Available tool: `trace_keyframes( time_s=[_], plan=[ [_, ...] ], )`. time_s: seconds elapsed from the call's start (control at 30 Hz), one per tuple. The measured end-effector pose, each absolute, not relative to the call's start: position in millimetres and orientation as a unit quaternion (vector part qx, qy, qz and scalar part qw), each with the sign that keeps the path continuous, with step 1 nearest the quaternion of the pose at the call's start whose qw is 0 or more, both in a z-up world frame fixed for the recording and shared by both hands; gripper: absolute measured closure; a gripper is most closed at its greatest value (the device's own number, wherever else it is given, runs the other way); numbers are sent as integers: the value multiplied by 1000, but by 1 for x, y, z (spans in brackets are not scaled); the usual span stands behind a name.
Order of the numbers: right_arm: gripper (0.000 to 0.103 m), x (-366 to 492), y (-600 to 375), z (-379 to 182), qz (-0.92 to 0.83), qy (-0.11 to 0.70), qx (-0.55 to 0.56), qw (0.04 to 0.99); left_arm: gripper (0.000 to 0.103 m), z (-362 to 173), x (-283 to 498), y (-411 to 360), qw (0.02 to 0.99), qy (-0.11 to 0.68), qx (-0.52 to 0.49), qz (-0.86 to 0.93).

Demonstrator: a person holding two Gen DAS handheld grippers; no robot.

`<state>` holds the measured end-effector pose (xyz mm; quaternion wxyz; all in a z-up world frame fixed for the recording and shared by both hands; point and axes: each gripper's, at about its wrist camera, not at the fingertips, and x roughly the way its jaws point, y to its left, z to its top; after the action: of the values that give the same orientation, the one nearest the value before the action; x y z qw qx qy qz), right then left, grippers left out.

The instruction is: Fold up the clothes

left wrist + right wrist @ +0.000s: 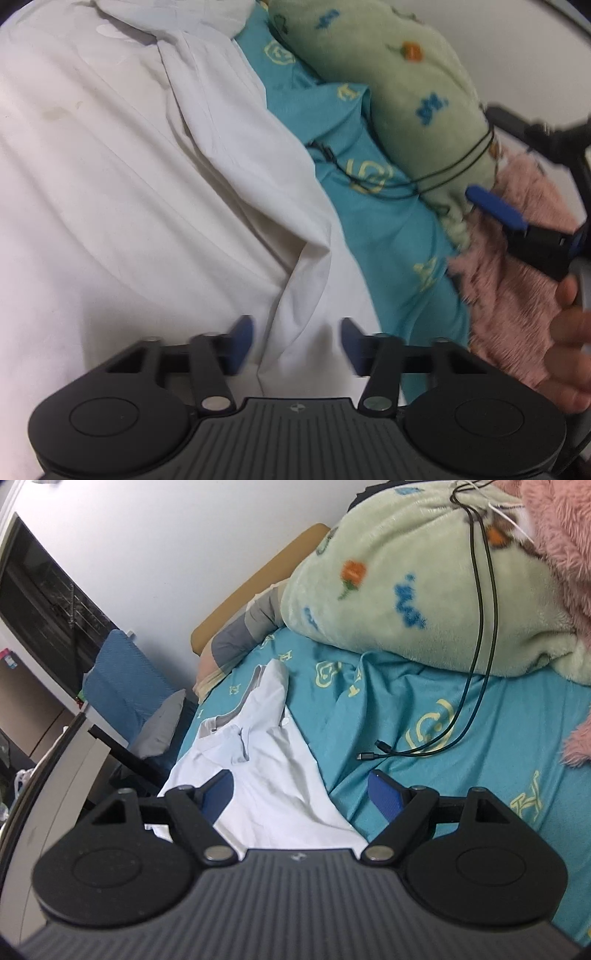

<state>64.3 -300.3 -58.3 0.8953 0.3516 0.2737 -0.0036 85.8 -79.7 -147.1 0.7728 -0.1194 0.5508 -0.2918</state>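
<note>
Views compared. Left wrist view only: the right gripper [517, 221] entering from the right edge with a blue finger [495, 208] over the pink fluffy blanket [517, 295], and a hand [570, 332] around its handle; whether that gripper's fingers are apart cannot be told here. Right wrist view only: the collar end of the white shirt [266, 753], a black cable [476, 672] with its plug lying on the sheet, a tan headboard [258, 579], a grey pillow [243, 635], a blue chair [125, 679] beside the bed, a white wall [184, 535] and a dark window [44, 602] at far left.

Surface and room. Teal bedsheet [388, 709] with yellow motifs; a green printed blanket [406, 590] bundled at its far side, the pink one touching it on the right.

Task item. White shirt [147, 184], lying wrinkled on the sheet.
- Left gripper [297, 343]: fingers spread apart, nothing between them. The shirt fills the area ahead and to the left of the fingers; a raised fold runs ahead from the gap between the tips; the sheet shows to the right of the right finger.
- Right gripper [306, 797]: fingers wide apart, holding nothing. The shirt lies in the gap and ahead toward the left finger, collar farthest away; its edge runs between the fingers, with bare sheet by the right finger.
</note>
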Motion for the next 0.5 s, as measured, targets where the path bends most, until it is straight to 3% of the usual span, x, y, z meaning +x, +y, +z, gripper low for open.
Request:
trace_keyframes(
  time_s=[0.03,0.23,0.5],
  plan=[
    [21,66,-300,-59,-2,275,352,895,102,-147,86,-80,770,555,-116,-293],
    [21,66,-297,-63,-3,272,372,888,101,-130,83,-43,714,588,-238,-297],
    [21,71,-277,-58,20,282,340,897,102,-120,66,-2,726,609,-211,-237]
  ],
)
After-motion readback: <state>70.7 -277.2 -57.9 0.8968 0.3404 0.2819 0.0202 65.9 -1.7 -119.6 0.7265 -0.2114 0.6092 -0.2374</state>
